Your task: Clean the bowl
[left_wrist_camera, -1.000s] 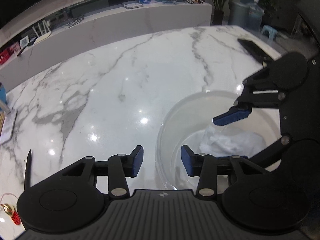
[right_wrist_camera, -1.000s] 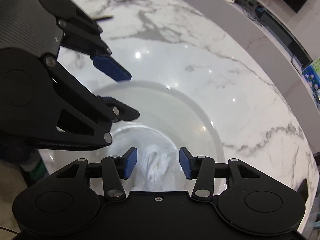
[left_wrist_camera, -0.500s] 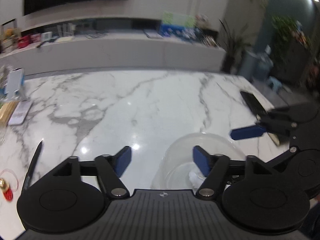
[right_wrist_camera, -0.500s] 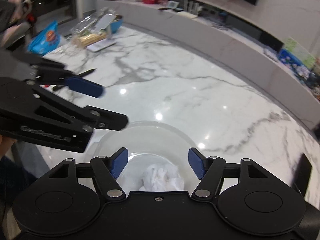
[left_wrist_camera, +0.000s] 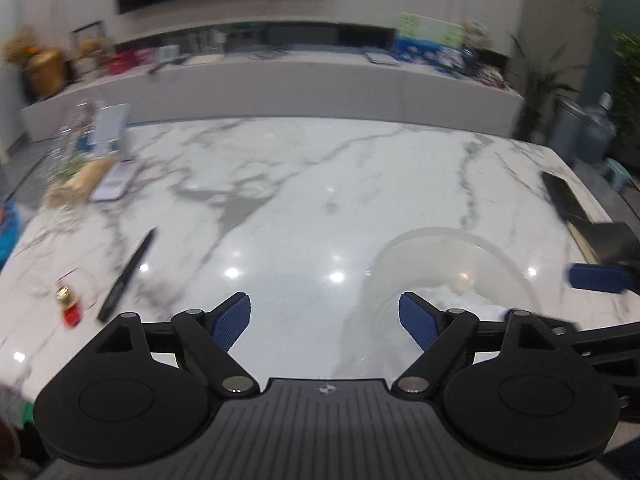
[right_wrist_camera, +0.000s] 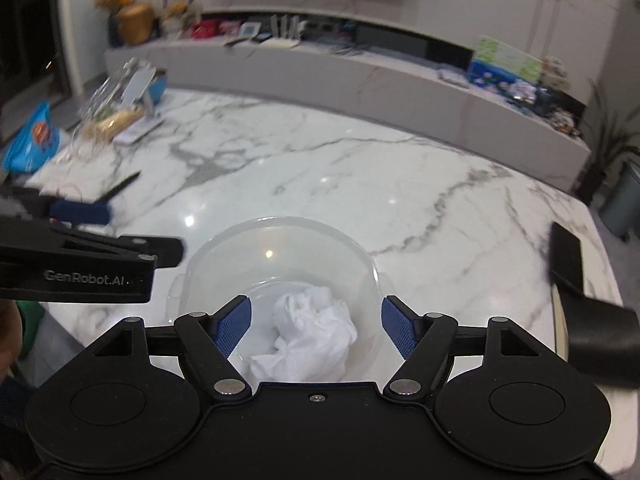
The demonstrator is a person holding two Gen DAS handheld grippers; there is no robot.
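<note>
A clear plastic bowl [right_wrist_camera: 280,248] stands on the white marble table [right_wrist_camera: 360,176], with a crumpled white cloth [right_wrist_camera: 312,332] lying loose inside it. My right gripper [right_wrist_camera: 316,326] hovers above the bowl's near side. Its jaws are opening, and the cloth shows below the gap, untouched by the blue pads. In the left wrist view the bowl [left_wrist_camera: 452,264] sits to the right of my left gripper [left_wrist_camera: 325,320], whose jaws are opening over bare marble with nothing between them. One blue fingertip [left_wrist_camera: 596,278] of the right gripper shows at that view's right edge. The left gripper's fingers [right_wrist_camera: 80,212] reach in at the left of the right wrist view.
A black pen [left_wrist_camera: 128,276] and a small red and gold trinket [left_wrist_camera: 68,304] lie on the left of the table. A dark flat object [right_wrist_camera: 566,256] rests near the right edge. A blue bag [right_wrist_camera: 32,140] and packets crowd the far left corner.
Both grippers have risen and drawn back from the bowl, rolled level, and their jaws have widened. The cloth stays in the bowl.
</note>
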